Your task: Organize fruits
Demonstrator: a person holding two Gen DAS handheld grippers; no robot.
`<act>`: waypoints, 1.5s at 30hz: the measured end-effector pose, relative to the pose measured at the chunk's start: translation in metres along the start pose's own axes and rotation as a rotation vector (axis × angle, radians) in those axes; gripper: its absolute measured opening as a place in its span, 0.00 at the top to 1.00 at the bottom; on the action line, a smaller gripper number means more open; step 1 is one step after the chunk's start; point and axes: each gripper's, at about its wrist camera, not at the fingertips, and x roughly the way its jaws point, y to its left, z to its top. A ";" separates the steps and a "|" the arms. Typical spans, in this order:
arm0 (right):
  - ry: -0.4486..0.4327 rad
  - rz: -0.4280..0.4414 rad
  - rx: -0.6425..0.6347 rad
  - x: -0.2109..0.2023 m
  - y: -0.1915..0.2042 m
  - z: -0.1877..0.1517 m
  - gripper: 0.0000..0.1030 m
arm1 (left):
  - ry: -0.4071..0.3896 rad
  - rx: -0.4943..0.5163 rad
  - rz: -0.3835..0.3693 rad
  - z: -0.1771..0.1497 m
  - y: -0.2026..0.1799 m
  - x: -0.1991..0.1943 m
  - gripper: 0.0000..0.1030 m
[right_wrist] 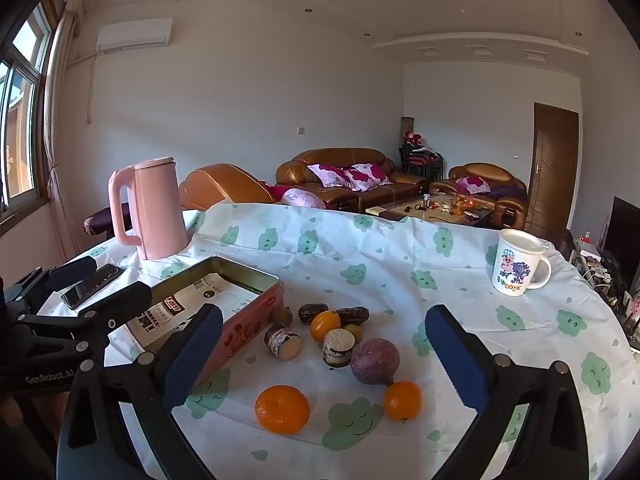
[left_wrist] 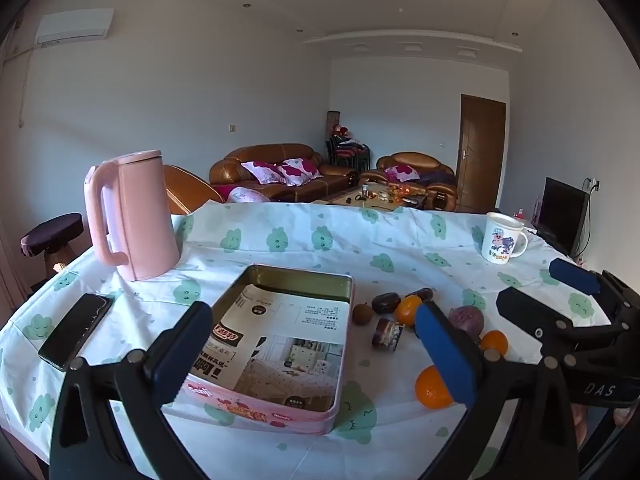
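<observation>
My left gripper (left_wrist: pixel 312 344) gaped wide over the pink rectangular tin box (left_wrist: pixel 276 344); my right gripper (right_wrist: pixel 324 356) gaped over the round orange tangerine (right_wrist: pixel 282 409), both empty.

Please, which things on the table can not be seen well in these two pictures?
- Purple fruit: in the left wrist view, partly behind a blue finger pad.
- Phone: in the right wrist view, partly behind the left gripper.
- Tin: print on its paper lining is too small to read.
</observation>
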 end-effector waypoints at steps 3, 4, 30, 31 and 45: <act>0.004 0.000 0.011 -0.001 -0.002 -0.002 0.01 | 0.017 -0.003 -0.004 0.001 0.002 0.001 0.00; 0.005 -0.002 0.013 -0.001 -0.002 -0.003 0.01 | 0.025 -0.002 -0.002 0.002 0.003 0.002 0.00; 0.034 -0.004 0.025 0.001 -0.001 -0.013 0.01 | 0.017 0.005 -0.004 -0.004 0.000 -0.001 0.00; 0.034 -0.003 0.026 0.001 -0.001 -0.013 0.01 | 0.017 0.006 -0.004 -0.004 0.000 -0.001 0.00; 0.042 0.004 0.041 0.002 -0.004 -0.015 0.01 | 0.017 0.004 -0.003 -0.004 -0.001 -0.002 0.00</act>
